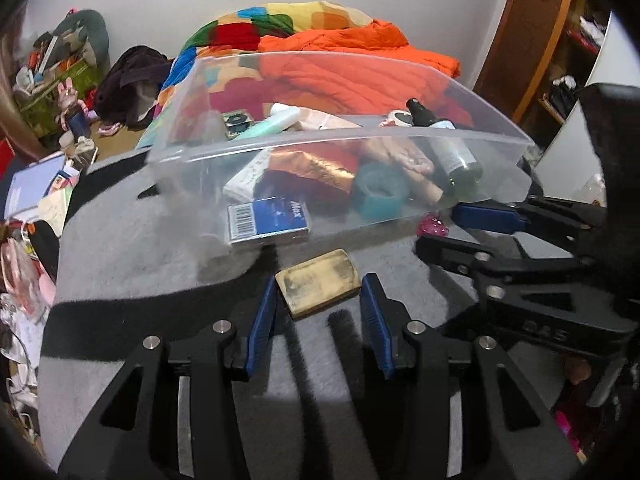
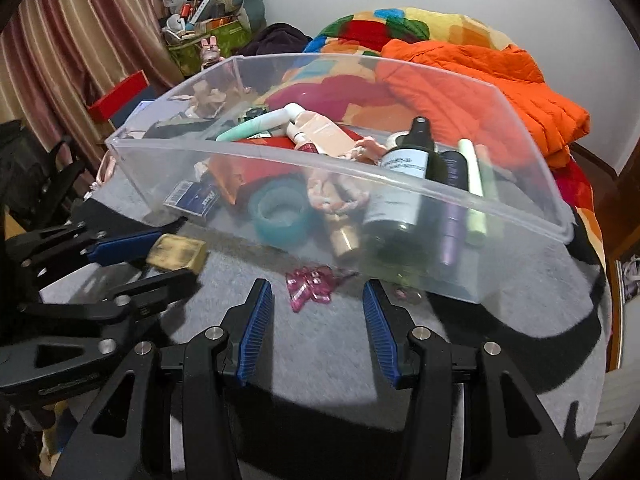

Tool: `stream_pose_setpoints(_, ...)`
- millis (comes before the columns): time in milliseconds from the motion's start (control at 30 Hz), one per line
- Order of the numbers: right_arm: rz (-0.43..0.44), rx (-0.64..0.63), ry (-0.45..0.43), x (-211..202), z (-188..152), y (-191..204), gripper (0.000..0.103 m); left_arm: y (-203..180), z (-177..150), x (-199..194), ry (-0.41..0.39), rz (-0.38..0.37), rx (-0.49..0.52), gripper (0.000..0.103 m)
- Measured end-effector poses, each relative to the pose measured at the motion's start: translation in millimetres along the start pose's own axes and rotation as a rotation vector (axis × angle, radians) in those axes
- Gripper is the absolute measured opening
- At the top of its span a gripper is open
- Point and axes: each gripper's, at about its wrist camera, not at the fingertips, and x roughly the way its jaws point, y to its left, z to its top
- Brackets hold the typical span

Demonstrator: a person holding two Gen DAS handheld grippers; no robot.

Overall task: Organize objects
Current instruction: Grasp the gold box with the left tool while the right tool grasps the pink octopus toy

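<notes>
A clear plastic bin [image 1: 280, 148] [image 2: 440, 184] sits on a grey blanket and holds several items: a dark bottle [image 2: 404, 184], a teal tape roll [image 1: 380, 192] [image 2: 280, 216], a blue box [image 1: 268, 220], tubes. A worn yellow block [image 1: 320, 282] [image 2: 178, 254] lies on the blanket in front of the bin. My left gripper [image 1: 320, 320] is open, its fingers on either side of the block, not clamped. A pink hair clip [image 2: 312, 284] [image 1: 434, 226] lies just ahead of my open, empty right gripper [image 2: 316, 324].
The grey blanket [image 2: 320, 344] has black stripes. An orange quilt [image 2: 480, 80] and a multicoloured blanket [image 1: 280, 20] lie behind the bin. Clutter, books and bags [image 1: 44, 184] fill the floor at left. A wooden door [image 1: 532, 28] stands at right.
</notes>
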Motion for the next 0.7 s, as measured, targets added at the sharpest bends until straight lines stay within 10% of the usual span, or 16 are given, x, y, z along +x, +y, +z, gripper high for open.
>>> stream_pose_setpoints(133,-0.027,-0.017,-0.005,1,1,6,0.025,1,-1,-2,-0.008,-0.005,-0.003,0.043)
stream_pose_setpoints(400,0.045,-0.062,-0.065,-18,-9,18,0.022,1,-3,-6,-0.022,-0.019,-0.012,0.043)
stream_pose_setpoints(467,0.132,-0.08,-0.061,-26,-11,25,0.004,3,-3,-8,-0.028,-0.029,-0.029,0.043)
stream_pose_setpoints(700,0.124,-0.105,-0.115,-52,-17,34,0.004,9,-1,-29,-0.071,-0.019,-0.051,0.043)
